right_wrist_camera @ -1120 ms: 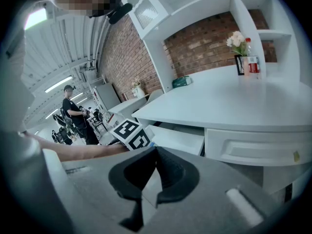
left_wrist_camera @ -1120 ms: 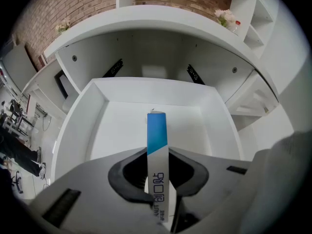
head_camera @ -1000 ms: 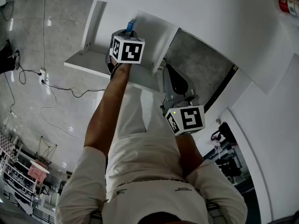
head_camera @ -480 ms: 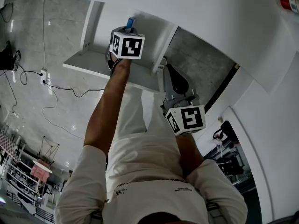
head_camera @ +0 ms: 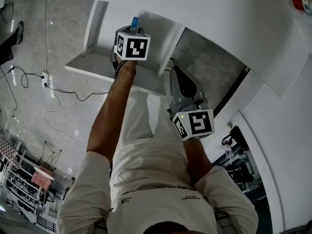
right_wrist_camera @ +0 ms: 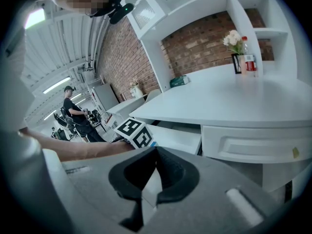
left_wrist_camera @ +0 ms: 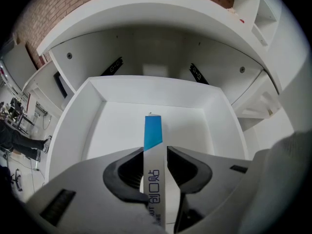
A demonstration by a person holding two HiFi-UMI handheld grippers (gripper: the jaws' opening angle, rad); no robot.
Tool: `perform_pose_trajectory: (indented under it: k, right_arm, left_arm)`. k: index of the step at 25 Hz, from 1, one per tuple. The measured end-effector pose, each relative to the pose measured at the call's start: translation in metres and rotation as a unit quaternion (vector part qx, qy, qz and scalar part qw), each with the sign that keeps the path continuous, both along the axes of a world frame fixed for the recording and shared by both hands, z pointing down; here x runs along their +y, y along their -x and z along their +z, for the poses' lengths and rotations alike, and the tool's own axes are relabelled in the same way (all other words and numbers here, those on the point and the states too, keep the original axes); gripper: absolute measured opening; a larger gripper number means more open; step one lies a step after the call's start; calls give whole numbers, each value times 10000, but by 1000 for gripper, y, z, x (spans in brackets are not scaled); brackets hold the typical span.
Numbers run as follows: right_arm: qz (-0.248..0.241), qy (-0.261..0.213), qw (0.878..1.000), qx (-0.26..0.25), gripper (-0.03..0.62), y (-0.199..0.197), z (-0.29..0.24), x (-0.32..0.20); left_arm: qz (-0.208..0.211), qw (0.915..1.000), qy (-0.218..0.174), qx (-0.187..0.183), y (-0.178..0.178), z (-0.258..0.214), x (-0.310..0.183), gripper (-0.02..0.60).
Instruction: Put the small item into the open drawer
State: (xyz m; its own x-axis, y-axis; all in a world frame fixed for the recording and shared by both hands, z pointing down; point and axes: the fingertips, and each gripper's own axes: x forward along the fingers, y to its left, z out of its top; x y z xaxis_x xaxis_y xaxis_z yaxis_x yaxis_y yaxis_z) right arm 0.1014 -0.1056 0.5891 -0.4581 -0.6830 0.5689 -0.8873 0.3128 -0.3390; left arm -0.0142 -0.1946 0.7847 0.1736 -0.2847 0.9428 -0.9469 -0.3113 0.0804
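a person's left gripper hangs over the open drawer, its jaws opening around the small item, a slim white pack with a blue end and dark print along its side. in the left gripper view the pack stands upright between the two dark pads, blue end toward 12 o'clock and just past the jaw tips, white end running back to 6 o'clock into the throat of the tool. the pads sit close on either side of it, a sliver of space showing on the 3 o'clock side, so the pack is flanked rather than squeezed. the blue end is above the drawer's bare white floor, inside its walls; whether it touches the floor cannot be told. from the head view the left gripper's marker cube sits at 11 o'clock from the right gripper's cube, with the blue tip peeking out at 12 o'clock of the left cube. the right gripper is held back near the person's body, well apart from the drawer, its jaws together at the tips and gripping nothing. its view looks along the white desk, with a bottle at 1 o'clock.
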Motion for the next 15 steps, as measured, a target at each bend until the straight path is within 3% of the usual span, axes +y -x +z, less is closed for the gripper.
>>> perform_pose_trajectory:
  k: [15]
  right_arm:
    - [-94,-159,9998,97,-3,-4,-17,3]
  left_arm:
    - [-159,9997,-153,42,1,-30,-4,138]
